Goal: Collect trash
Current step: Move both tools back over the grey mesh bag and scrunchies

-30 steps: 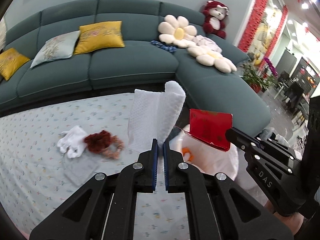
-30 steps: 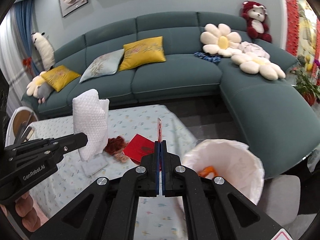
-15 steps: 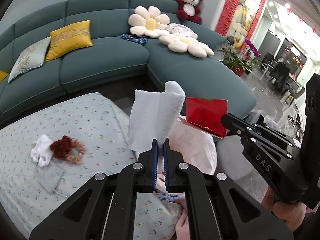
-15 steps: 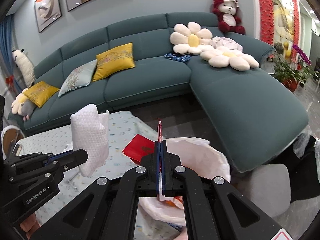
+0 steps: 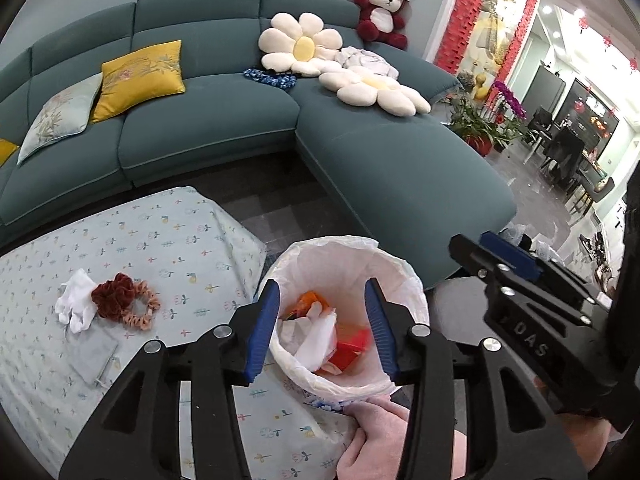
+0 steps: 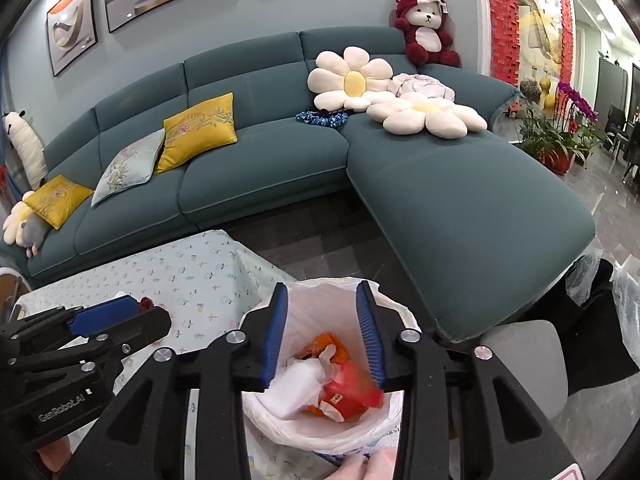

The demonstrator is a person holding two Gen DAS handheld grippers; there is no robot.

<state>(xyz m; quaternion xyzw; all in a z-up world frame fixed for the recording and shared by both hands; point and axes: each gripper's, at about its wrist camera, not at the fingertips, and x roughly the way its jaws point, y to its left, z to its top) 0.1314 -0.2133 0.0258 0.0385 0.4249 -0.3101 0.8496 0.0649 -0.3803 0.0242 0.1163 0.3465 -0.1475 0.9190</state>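
The big table with the flowery cloth sits to the left of the left gripper's jaws. It has things on it: a white glove, a dark red scrunchie touching a pink one, and a flat grey pouch nearer the camera. I can't tell which of these count as trash. Picking the wrong one is one way this could go bad.

The trash bin with its white bag stands right under both pairs of jaws, just beside the table edge. The bag's rim is loose and floppy. If a finger dips and catches it, the bag could get pulled out or the bin could tip.

The left gripper is wide apart with nothing in it. The right gripper is spread wide too, and holds nothing. They hang close side by side, so they could bump when one swings away.

Inside the bin, between the jaws, lie a white paper towel and a red packet, on top of orange scraps. The pile looks light, so it could spill if the bin gets knocked.
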